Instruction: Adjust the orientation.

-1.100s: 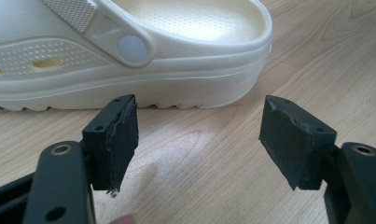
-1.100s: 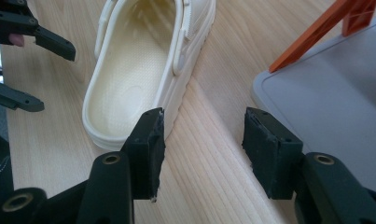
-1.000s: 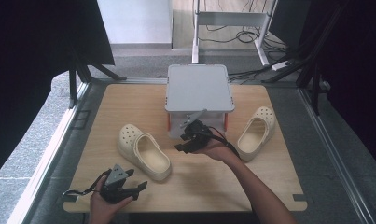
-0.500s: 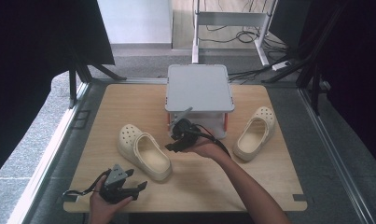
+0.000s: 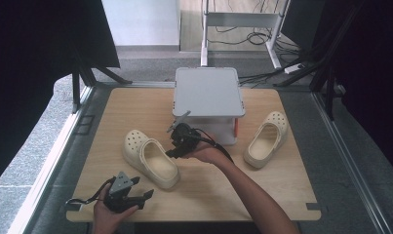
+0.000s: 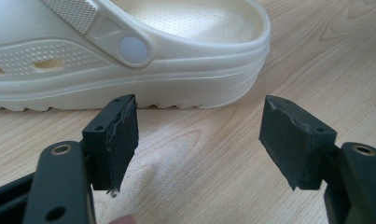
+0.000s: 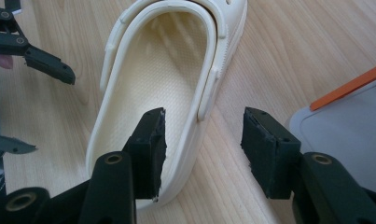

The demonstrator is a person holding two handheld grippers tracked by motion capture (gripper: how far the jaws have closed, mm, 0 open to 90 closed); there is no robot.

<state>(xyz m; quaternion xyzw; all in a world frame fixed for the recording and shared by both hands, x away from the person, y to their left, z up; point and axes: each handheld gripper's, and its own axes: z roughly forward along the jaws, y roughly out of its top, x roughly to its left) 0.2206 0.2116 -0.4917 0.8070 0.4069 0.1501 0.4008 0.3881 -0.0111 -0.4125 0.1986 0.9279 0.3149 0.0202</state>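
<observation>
**Q:** Table (image 5: 282, 195) first: what does it carry, largest thing down?

**A:** Wooden top, light grain. A grey stand (image 5: 208, 90) with a flat upper plate sits at the middle of the far edge; an orange strip shows on its right leg. Two cream clogs lie on the wood. The left clog (image 5: 152, 158) rests left of centre, toe toward the far-left corner, heel toward the near edge. The right clog (image 5: 266, 140) lies near the right edge, toe pointing to the far side, well apart from the first.

**Q:** Where is the right gripper?

**A:** The right gripper (image 5: 177, 148) is held over the table's centre, just in front of the stand and just beside the left clog's right wall. In the right gripper view its jaws stand apart and straddle that wall near the heel (image 7: 195, 140): one pad is over the footbed, the other over bare wood. Whether the inner pad touches the shoe cannot be told; nothing is clamped.

**Q:** And the left gripper?

**A:** The left gripper (image 5: 128, 197) sits low at the near edge, toward the near-left corner, in the person's left hand (image 5: 106, 214). The left gripper view shows its jaws wide apart with only wood between them, aimed at the clog's heel (image 6: 199, 70), which lies just beyond the fingertips, not touched.
</observation>
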